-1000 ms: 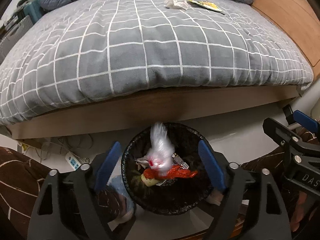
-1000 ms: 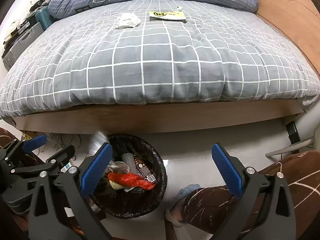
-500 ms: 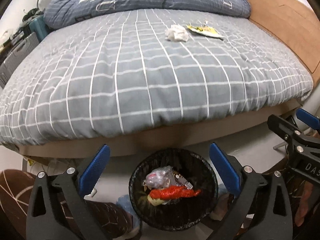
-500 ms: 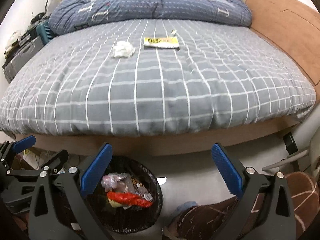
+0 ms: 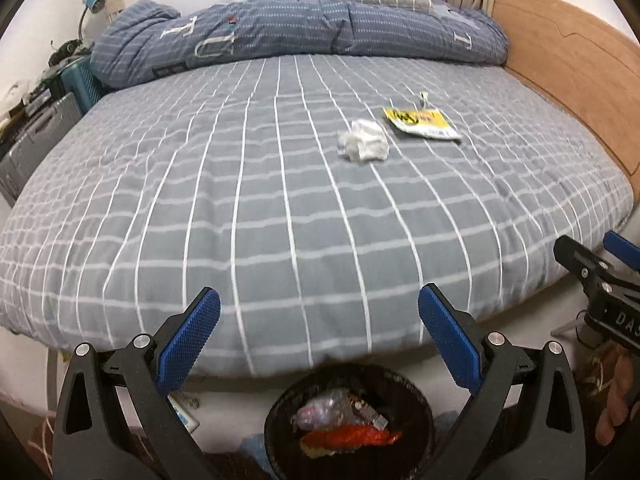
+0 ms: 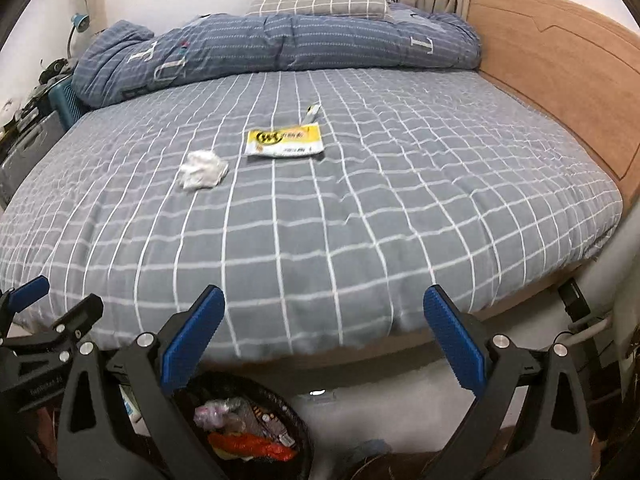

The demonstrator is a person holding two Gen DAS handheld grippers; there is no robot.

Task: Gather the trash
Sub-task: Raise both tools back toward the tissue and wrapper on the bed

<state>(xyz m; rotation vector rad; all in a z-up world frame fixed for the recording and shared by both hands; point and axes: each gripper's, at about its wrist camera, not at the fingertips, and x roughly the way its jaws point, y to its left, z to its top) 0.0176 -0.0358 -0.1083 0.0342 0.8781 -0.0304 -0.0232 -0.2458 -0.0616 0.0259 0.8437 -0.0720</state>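
Grey checked bedspread [image 5: 280, 208] carries crumpled tissue [image 5: 363, 145] beside yellow packet [image 5: 420, 123].

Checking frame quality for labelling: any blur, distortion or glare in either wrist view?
Left wrist: mild motion blur, softening the crumpled tissue and yellow packet; strong fisheye bowing, dark corners. Right wrist: a bit sharper, packet print partly legible, same bowing; small glare spot on the floor by the trash bin.

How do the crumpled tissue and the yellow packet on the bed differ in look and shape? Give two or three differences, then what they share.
The crumpled tissue is white and plain; the yellow packet is yellow with printed markings.
The tissue is bunched into a lumpy wad; the packet lies flat and roughly rectangular.
The tissue lies nearer the foot of the bed; the packet lies farther back.
Both rest loose on the checked cover, side by side, untouched.
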